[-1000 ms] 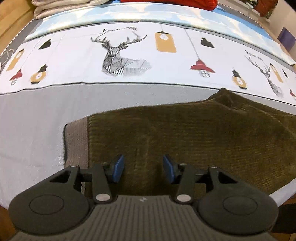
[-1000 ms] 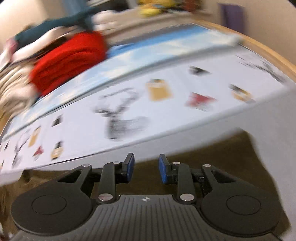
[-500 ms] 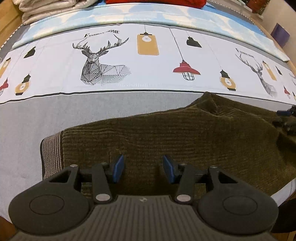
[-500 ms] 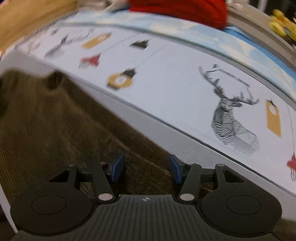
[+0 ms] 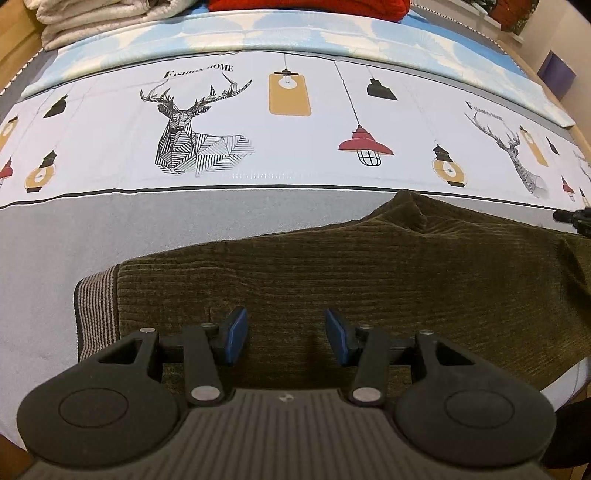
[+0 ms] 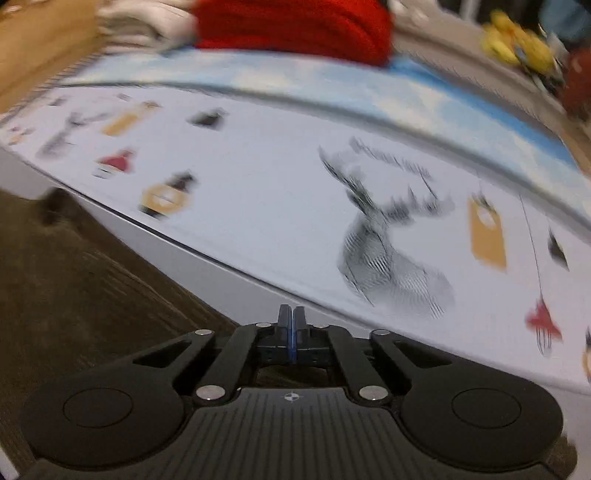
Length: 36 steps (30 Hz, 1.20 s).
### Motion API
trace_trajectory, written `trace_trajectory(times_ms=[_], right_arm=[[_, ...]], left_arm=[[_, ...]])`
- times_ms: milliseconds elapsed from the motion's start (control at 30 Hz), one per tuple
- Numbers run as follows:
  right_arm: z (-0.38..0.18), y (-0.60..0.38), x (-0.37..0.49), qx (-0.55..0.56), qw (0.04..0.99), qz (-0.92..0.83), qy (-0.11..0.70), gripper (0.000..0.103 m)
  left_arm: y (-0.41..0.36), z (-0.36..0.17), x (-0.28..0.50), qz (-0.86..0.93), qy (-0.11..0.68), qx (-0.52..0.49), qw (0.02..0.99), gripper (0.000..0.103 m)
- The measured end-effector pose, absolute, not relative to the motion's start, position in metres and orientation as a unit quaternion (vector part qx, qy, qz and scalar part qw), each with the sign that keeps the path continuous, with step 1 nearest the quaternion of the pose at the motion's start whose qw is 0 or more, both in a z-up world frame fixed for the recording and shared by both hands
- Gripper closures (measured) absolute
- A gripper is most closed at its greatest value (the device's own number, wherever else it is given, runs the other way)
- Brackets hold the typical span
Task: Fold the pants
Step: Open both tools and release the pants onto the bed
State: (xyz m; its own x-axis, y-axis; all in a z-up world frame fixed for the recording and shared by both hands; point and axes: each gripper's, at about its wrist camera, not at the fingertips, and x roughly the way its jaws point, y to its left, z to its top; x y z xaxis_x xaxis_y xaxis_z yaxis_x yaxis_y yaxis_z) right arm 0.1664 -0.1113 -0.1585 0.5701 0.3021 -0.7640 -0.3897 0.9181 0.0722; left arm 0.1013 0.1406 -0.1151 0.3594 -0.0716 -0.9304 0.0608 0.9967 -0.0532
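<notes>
— What do the pants look like from where you stand?

— Your pants (image 5: 369, 280) are olive-brown corduroy, ribbed crosswise, lying flat across the grey strip of the bedsheet (image 5: 110, 221) at the near edge of the bed. A striped knit cuff (image 5: 96, 310) ends them at nine o'clock, and a small peak of cloth rises at one o'clock.

— And your grippers?

— Your left gripper (image 5: 284, 334) hovers over the cloth at six o'clock, its blue pads (image 5: 236, 334) spread wide with nothing between them. Your right gripper (image 6: 291, 332) has its fingers pressed together; whether they pinch cloth, you cannot tell. That view is blurred. Pants (image 6: 74, 295) fill its nine o'clock side.

— Beyond them?

— Deer and lamp prints, then a red blanket (image 5: 306, 5) at twelve o'clock.
</notes>
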Motion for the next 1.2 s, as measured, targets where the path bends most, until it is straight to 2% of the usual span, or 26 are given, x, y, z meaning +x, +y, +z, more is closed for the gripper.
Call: trace_trajectory(times_ms=[67,167,200,267,333,633,833,900,933,967,1100,1200], right_arm=[[-0.161,-0.112,0.169,-0.040,0.882,0.186,0.431,0.099],[-0.143,-0.091,0.166,-0.020,0.892,0.215,0.397,0.097],[-0.137,-0.080,0.166,-0.010,0.890,0.234,0.390,0.094],[-0.124,-0.050,0.163,0.002,0.880,0.290,0.375,0.077],[-0.115,-0.017,0.160,-0.004,0.869,0.337,0.363,0.072],[-0.117,0.105,0.173,-0.036,0.824,0.424,0.373,0.072],[-0.129,0.148,0.187,-0.039,0.806,0.443,0.390,0.067],[-0.138,0.162,0.191,-0.063,0.792,0.446,0.411,0.068],[-0.141,0.165,0.193,-0.073,0.790,0.448,0.411,0.087],[-0.141,0.166,0.196,-0.080,0.797,0.444,0.401,0.096],[-0.129,0.150,0.226,0.026,0.835,0.399,0.377,0.103],[-0.135,0.153,0.223,-0.014,0.850,0.371,0.374,0.103]], left_arm=[[0.141,-0.115,0.100,-0.040,0.564,-0.005,0.824,0.051],[0.145,-0.115,0.099,-0.036,0.563,-0.007,0.825,0.051],[0.146,-0.115,0.099,-0.035,0.564,-0.009,0.825,0.051],[0.148,-0.115,0.099,-0.030,0.565,-0.011,0.825,0.051],[0.149,-0.115,0.098,-0.028,0.565,-0.012,0.825,0.051],[0.153,-0.117,0.099,-0.024,0.567,-0.022,0.823,0.051],[0.157,-0.118,0.104,-0.024,0.570,-0.029,0.821,0.051],[0.159,-0.118,0.106,-0.024,0.571,-0.032,0.820,0.051],[0.159,-0.118,0.106,-0.024,0.570,-0.034,0.820,0.051],[0.159,-0.117,0.107,-0.024,0.569,-0.035,0.821,0.051],[0.156,-0.115,0.111,-0.028,0.567,-0.039,0.822,0.051],[0.152,-0.114,0.115,-0.031,0.567,-0.039,0.822,0.051]])
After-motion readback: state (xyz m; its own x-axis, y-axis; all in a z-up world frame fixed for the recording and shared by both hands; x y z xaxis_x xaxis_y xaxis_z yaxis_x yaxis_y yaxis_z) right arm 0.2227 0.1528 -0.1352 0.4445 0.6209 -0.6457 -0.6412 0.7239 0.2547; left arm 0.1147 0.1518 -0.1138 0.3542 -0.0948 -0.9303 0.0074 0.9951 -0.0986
